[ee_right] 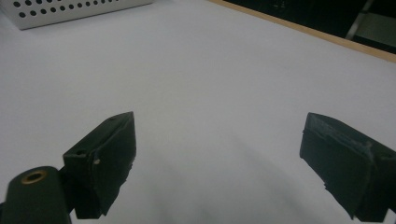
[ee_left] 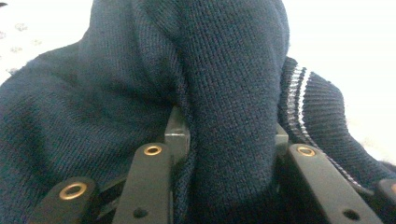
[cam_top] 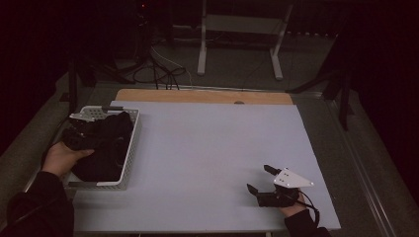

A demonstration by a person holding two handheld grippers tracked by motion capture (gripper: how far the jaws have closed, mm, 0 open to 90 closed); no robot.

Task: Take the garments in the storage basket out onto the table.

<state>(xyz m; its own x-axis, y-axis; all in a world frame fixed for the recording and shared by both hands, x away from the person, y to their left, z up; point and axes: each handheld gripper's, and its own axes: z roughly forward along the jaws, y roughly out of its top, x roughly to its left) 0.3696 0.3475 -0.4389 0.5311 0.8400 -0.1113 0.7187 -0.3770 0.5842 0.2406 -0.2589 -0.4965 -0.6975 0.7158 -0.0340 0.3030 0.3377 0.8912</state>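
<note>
Dark knitwear point(ee_left: 224, 93) hiding left tongs point(ee_left: 224, 154)

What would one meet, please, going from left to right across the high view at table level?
The person's left hand → the white perforated basket holding the dark knitted garment → the bare white table surface → the right gripper, jaws open, held above the table.
</note>
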